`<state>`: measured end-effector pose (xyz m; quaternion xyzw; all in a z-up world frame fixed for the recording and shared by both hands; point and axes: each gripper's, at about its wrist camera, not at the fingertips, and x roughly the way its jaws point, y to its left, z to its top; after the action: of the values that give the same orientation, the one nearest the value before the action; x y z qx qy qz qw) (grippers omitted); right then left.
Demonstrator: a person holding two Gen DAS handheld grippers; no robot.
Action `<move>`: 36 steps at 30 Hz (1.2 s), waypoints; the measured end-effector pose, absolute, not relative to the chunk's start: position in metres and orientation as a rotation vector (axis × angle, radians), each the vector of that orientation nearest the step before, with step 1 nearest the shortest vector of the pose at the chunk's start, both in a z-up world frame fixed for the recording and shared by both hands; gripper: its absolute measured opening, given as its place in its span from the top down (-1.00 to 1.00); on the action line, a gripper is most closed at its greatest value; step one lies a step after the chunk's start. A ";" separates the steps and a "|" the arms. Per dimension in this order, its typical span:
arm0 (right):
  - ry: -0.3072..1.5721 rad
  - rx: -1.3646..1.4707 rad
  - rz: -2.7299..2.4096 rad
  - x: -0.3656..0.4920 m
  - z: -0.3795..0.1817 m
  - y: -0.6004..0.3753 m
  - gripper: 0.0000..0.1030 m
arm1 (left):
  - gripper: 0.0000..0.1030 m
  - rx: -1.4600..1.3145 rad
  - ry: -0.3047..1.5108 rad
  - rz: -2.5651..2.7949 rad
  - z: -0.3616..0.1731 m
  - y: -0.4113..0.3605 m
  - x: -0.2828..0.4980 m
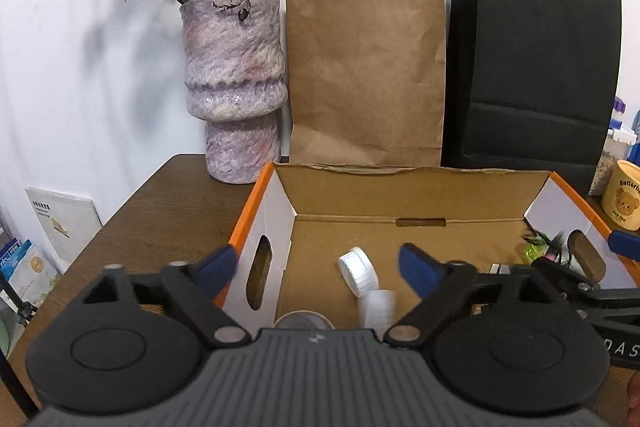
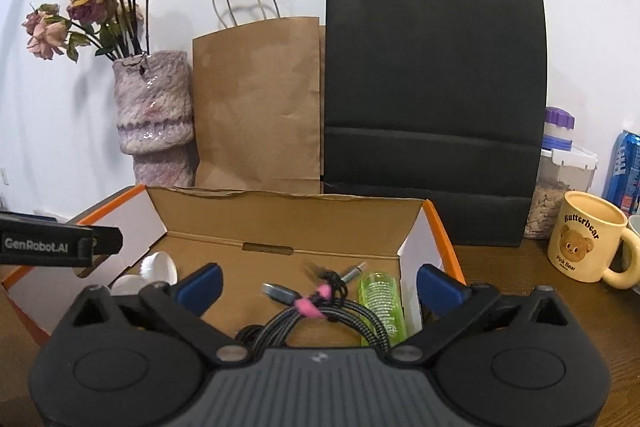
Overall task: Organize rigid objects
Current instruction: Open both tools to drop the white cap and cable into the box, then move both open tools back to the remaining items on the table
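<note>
Hovering over cardboard box (image 1: 412, 195), both grippers tilted down, jaws wide

We see white bottle (image 1: 370, 301) blurred, its base hidden behind gripper body. Cable bundle (image 2: 320, 315) lower coils hidden likewise. Blue can (image 2: 626, 167) cut off at edge.

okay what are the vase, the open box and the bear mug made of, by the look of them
Vase: likely glazed ceramic, with glossy highlights on rough mottled purple.
Open box: corrugated cardboard, matte brown inside, white and orange outside, with ragged torn edge.
Bear mug: probably ceramic, with smooth cream glaze and a printed picture.
</note>
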<state>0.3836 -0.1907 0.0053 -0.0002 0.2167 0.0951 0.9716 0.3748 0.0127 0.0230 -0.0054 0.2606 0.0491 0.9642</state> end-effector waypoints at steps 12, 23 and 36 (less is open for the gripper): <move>0.434 0.013 0.181 0.384 0.005 -0.194 -1.00 | -1.00 -0.009 0.530 0.115 0.023 0.013 0.376; 0.421 0.022 0.166 0.374 0.009 -0.198 -1.00 | -1.00 -0.030 0.506 0.116 0.033 0.018 0.361; 0.366 -0.003 0.172 0.321 0.026 -0.212 -1.00 | -1.00 -0.049 0.459 0.107 0.045 0.033 0.304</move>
<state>0.3208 -0.2117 0.0263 -0.0015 0.1815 0.0855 0.9797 0.3039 0.0326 0.0454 -0.0244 0.2271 0.0532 0.9721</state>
